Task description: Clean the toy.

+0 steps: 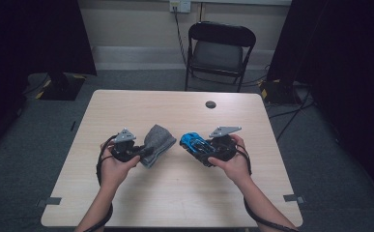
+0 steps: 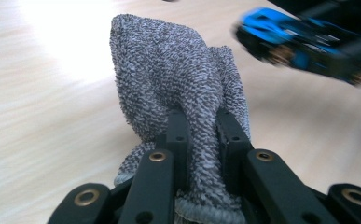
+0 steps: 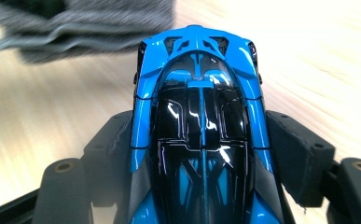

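Observation:
A grey knitted cloth [image 1: 157, 143] hangs from my left gripper [image 1: 143, 152], just over the light wooden table [image 1: 175, 193]. Seen from the left gripper view, the black jaws pinch a fold of the cloth [image 2: 178, 79], so the left gripper [image 2: 202, 135] is shut on it. A blue and black toy car [image 1: 195, 145] sits in my right gripper [image 1: 205, 153], nose toward the cloth. From the right gripper view the car [image 3: 200, 126] lies lengthwise between both pads [image 3: 295, 154], which press on its sides; the right gripper [image 3: 201, 154] is shut on it. Cloth and car are a short gap apart.
A small dark round disc [image 1: 210, 104] lies near the table's far edge. Behind the table stands a black folding chair [image 1: 218, 50]. Cables run over the grey floor at right, and dark curtains flank both sides.

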`<state>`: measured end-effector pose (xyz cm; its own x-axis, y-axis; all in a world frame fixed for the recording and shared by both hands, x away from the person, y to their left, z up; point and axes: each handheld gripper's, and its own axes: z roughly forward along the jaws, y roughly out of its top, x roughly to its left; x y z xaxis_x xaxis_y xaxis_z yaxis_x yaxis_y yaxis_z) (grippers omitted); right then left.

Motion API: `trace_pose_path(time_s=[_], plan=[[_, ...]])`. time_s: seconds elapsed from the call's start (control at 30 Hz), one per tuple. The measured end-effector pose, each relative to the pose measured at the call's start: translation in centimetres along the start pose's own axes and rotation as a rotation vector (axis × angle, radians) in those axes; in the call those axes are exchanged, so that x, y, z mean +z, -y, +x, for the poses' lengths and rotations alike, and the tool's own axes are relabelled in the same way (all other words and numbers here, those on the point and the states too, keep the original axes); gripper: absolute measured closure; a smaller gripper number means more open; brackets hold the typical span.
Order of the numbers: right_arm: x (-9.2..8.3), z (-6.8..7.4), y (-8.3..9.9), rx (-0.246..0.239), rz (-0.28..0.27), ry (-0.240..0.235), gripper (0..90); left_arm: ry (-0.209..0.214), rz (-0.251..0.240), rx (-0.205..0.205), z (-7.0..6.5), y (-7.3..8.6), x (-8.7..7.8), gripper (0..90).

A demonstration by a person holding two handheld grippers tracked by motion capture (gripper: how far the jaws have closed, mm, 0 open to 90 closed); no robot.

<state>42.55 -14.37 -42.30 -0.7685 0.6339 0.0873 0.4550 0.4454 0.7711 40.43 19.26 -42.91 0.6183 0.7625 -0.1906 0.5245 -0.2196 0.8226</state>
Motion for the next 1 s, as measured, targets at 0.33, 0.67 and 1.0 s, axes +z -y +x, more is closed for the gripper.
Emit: trace_pose_path(time_s=[0.33,0.67,1.0], plan=[[0.7,1.5,0.1,-0.034,0.013,-0.038,27.8,-0.025,-0.014,0.003,0.5,-1.5,0.9,78.3],[1.2,2.3,0.2,-0.057,0.018,-0.074,27.8,0.012,-0.007,0.028,-0.2,-2.4,2.0,78.2],[1.3,2.6,0.0,-0.081,0.021,-0.084,27.8,0.103,0.042,0.089,-1.2,-2.8,3.2,78.1]])
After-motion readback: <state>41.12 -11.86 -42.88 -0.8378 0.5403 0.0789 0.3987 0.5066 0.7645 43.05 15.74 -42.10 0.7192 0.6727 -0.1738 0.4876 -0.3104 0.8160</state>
